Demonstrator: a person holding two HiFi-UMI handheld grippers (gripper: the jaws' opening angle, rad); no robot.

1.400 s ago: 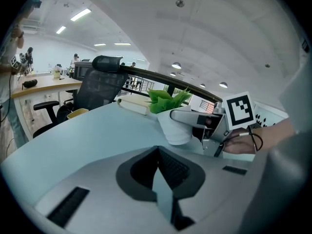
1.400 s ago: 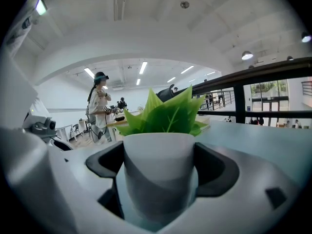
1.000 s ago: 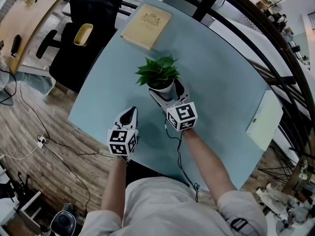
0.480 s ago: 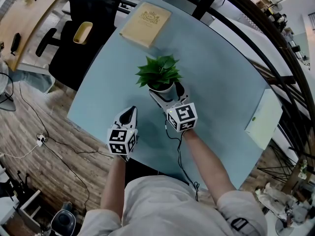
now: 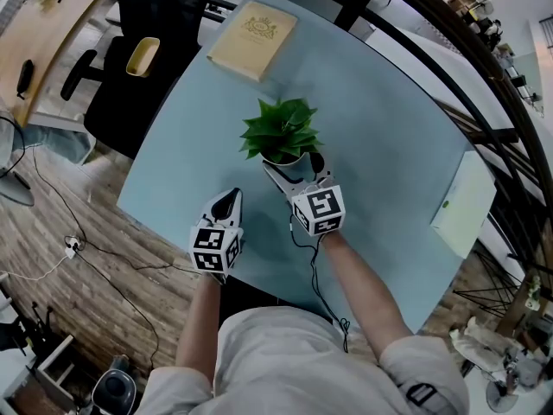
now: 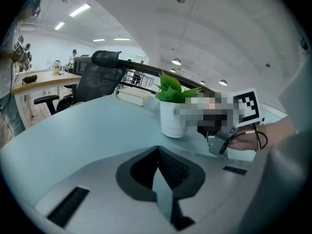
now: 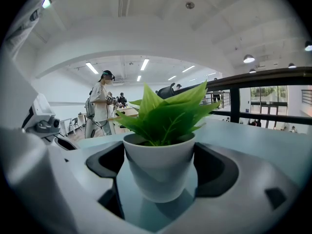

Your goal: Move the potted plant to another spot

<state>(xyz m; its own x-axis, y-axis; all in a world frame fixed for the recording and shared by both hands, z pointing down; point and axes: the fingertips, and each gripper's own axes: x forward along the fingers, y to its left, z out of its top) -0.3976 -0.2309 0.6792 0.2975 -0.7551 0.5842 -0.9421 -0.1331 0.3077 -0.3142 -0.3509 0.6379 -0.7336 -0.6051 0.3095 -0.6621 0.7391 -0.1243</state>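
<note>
A person stands at a pale blue worktop [image 5: 389,145], seen from above, holding 2 grippers. The right claw [image 5: 294,162] is clamped on the potted plant [image 5: 281,137]. In the right gripper view its 2 dark pads [image 7: 105,165] press against opposite sides of the white pot, just under the rim, and the green leaves rise above them. The plant stands upright near the middle of the worktop, a little towards the person. Whether the pot's base touches the surface or hangs just above it cannot be told.

The left claw [image 5: 226,201] is pressed together with nothing in it. It points out over the near edge of the worktop, to the left of the plant and apart from it. From the left gripper view the pot shows ahead and to the right, with the right gripper's marker cube [image 6: 247,106] just beside it.

A tan book [image 5: 254,39] lies at the far edge of the worktop, well apart from the plant. A flat white box [image 5: 464,204] sits at the right edge. A black office chair [image 5: 143,67] stands on the wooden floor [image 5: 60,232] to the left.
</note>
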